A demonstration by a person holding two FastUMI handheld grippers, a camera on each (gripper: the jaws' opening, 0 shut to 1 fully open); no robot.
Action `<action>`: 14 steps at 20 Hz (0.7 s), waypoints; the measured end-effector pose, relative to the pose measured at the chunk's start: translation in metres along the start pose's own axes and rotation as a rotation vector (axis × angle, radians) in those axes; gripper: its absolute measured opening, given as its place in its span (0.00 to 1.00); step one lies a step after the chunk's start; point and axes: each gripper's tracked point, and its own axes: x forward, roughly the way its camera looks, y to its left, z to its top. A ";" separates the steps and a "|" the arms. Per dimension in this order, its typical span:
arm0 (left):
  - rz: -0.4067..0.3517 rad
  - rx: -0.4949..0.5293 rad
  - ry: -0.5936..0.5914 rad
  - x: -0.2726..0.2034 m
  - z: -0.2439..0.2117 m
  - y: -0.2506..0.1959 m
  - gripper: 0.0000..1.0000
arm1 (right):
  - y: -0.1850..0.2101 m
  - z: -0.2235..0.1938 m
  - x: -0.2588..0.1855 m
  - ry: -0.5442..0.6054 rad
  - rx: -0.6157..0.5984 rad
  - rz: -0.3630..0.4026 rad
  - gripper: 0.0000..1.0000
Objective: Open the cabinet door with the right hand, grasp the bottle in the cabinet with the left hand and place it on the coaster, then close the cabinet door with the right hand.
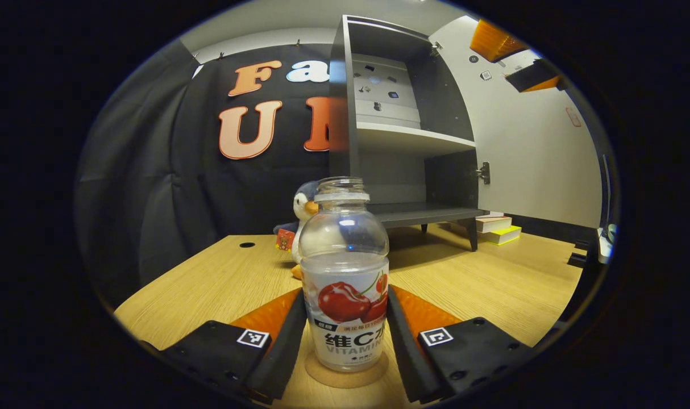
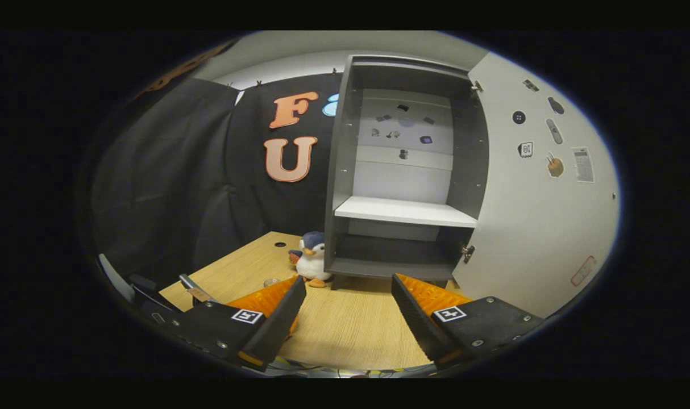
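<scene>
A clear, uncapped bottle (image 1: 345, 284) with a cherry label stands upright on a round cork coaster (image 1: 348, 378) on the wooden table. My left gripper (image 1: 345, 293) has its two fingers against the bottle's sides. The grey cabinet (image 1: 402, 136) stands behind it with its white door (image 1: 532, 147) swung wide open to the right. In the right gripper view, the cabinet (image 2: 404, 210) shows bare shelves and the door (image 2: 544, 216) stands open. My right gripper (image 2: 348, 281) hangs open in front of the cabinet, above the table, with nothing between its fingers.
A penguin plush (image 1: 304, 207) sits on the table (image 1: 220, 278) left of the cabinet, also seen as the penguin (image 2: 311, 258) in the right gripper view. Stacked books (image 1: 498, 227) lie under the open door. An orange and black gripper part (image 1: 527, 62) shows high at the right.
</scene>
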 end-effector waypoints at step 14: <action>0.009 0.000 0.030 -0.005 0.010 0.005 0.87 | -0.005 0.003 -0.009 -0.009 0.028 -0.005 0.93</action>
